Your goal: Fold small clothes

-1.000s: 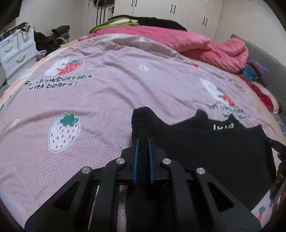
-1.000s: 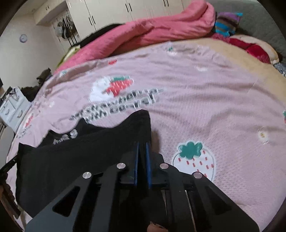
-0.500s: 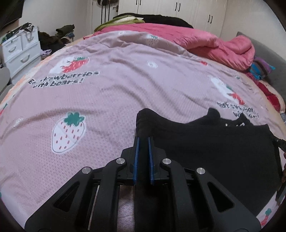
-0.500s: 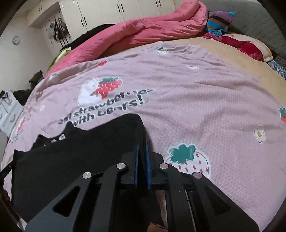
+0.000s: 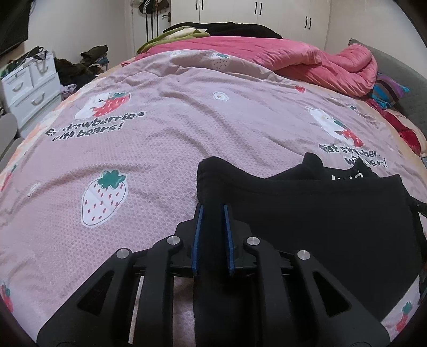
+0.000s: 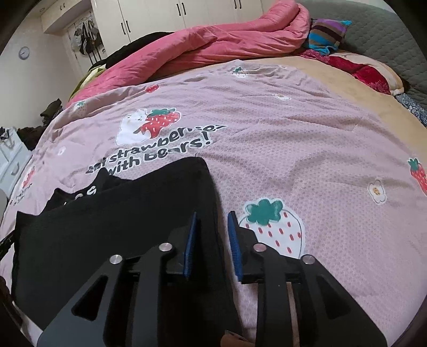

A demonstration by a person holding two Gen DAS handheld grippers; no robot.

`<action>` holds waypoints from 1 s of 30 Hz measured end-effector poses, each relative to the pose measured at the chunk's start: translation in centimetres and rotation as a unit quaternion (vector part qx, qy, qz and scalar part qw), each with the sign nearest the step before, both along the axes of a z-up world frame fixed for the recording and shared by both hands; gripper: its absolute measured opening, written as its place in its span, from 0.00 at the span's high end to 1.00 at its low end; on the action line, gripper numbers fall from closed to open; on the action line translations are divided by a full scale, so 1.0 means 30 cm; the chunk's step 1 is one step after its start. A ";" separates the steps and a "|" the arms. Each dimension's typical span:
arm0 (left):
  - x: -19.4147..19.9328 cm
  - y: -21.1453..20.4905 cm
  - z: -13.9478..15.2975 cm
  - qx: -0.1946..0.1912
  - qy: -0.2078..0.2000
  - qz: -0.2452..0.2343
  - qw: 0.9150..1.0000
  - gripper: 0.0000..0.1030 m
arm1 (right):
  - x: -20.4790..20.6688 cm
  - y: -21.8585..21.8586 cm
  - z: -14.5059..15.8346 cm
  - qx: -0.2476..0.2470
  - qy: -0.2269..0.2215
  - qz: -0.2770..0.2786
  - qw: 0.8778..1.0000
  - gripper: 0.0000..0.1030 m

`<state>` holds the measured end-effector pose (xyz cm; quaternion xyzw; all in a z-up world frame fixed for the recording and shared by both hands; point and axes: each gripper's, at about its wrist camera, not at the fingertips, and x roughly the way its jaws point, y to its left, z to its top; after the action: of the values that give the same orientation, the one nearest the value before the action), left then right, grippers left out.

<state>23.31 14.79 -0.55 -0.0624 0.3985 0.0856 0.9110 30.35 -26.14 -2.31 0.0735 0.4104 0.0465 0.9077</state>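
Note:
A black garment (image 5: 320, 213) with white lettering lies folded over on the pink strawberry bedspread (image 5: 160, 138). In the left wrist view my left gripper (image 5: 212, 211) sits at its left corner, jaws slightly parted with black cloth still between the blue pads. In the right wrist view the garment (image 6: 120, 219) spreads to the left, and my right gripper (image 6: 213, 216) is over its right edge, jaws clearly apart, cloth lying loose between them.
A rumpled pink duvet (image 5: 307, 61) lies across the far side of the bed, with striped and red pillows (image 6: 328, 34) at the right. White drawers (image 5: 29, 88) and clothes piles stand left of the bed. White wardrobes (image 6: 173, 13) line the back wall.
Both grippers moved forward and down with the garment's edge, laying it over the lower part. Both jaws have parted, the right more widely than the left.

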 end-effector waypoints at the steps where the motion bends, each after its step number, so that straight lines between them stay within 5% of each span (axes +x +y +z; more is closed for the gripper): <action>1: -0.004 -0.001 0.001 -0.004 0.000 0.000 1.000 0.88 | -0.010 -0.001 0.003 -0.001 -0.001 0.001 1.000 0.72; 11: -0.063 -0.022 0.036 -0.006 -0.010 -0.002 1.000 0.76 | -0.124 0.008 0.063 -0.027 -0.037 0.014 0.999 0.57; 19: -0.160 -0.027 0.104 -0.009 -0.034 -0.002 0.999 0.66 | -0.213 0.028 0.131 -0.006 -0.060 0.040 0.997 0.53; 30: -0.256 -0.162 0.103 -0.015 -0.025 -0.058 0.998 0.57 | -0.397 0.103 0.089 -0.030 -0.063 0.098 0.993 0.53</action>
<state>15.61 9.92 2.55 -0.0553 0.3796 0.0248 0.9232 18.45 -23.04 0.38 0.0025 0.3592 0.1270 0.9246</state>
